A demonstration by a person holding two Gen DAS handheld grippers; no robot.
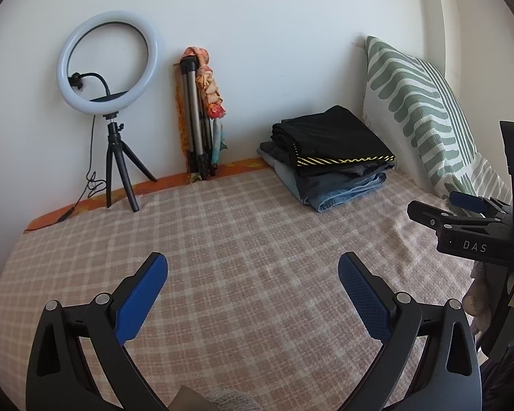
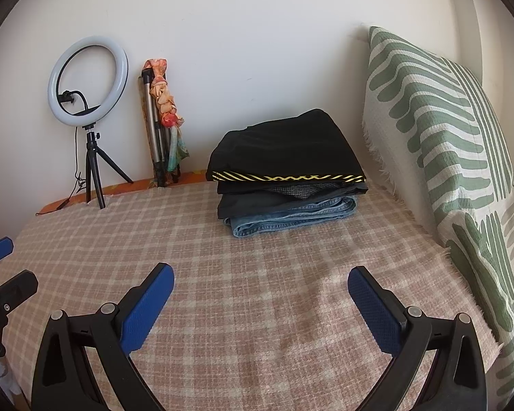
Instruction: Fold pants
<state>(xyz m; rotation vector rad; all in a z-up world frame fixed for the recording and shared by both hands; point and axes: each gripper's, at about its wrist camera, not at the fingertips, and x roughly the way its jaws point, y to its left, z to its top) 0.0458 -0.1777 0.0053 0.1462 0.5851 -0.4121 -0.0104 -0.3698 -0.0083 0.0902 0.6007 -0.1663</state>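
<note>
A stack of folded pants (image 1: 329,157) lies at the far right of the bed, by the wall; black pants with a gold-striped band are on top, dark grey ones under them, blue jeans at the bottom. The stack also shows in the right wrist view (image 2: 288,174). My left gripper (image 1: 253,274) is open and empty above the checked blanket (image 1: 243,233), well short of the stack. My right gripper (image 2: 261,286) is open and empty too, nearer the stack. The right gripper also shows at the right edge of the left wrist view (image 1: 442,207).
A green-and-white striped pillow (image 2: 442,157) leans against the wall on the right. A ring light on a small tripod (image 1: 108,72) and a folded tripod with a cloth tied on it (image 1: 202,116) stand at the far left by the wall.
</note>
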